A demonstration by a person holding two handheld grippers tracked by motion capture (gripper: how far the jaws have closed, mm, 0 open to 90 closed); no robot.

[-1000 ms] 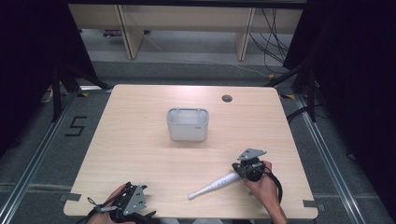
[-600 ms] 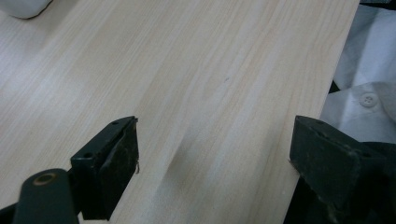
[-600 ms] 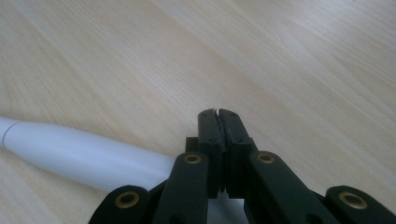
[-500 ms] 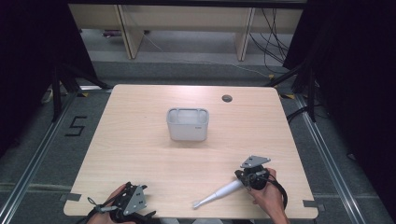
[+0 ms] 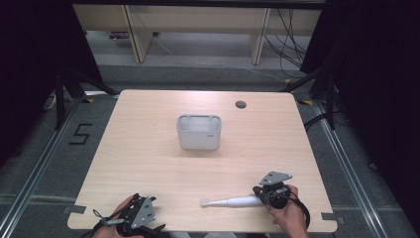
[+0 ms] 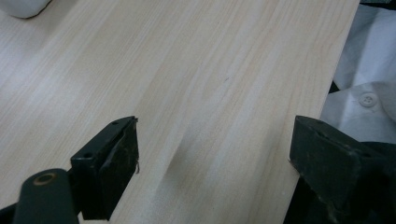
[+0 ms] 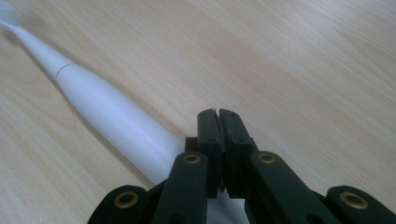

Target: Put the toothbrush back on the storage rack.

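A white electric toothbrush (image 5: 233,202) lies flat near the table's front edge, its head pointing left. My right gripper (image 5: 265,194) sits at the handle's right end. In the right gripper view, the jaws of the right gripper (image 7: 218,116) are pressed together with nothing between their tips, and the toothbrush (image 7: 107,112) runs from under them to the upper left. My left gripper (image 5: 142,212) rests at the front left edge, held by a hand. In the left gripper view, the left gripper (image 6: 215,140) stands wide open over bare wood.
A grey-white rectangular bin (image 5: 198,131) stands at the table's middle, and its corner (image 6: 23,7) appears in the left gripper view. A round cable hole (image 5: 240,104) lies at the back right. The person's white shirt (image 6: 364,93) is beyond the front edge.
My right gripper has moved down toward the front edge. The toothbrush swung with it from a diagonal to lying nearly level. The left gripper stayed put.
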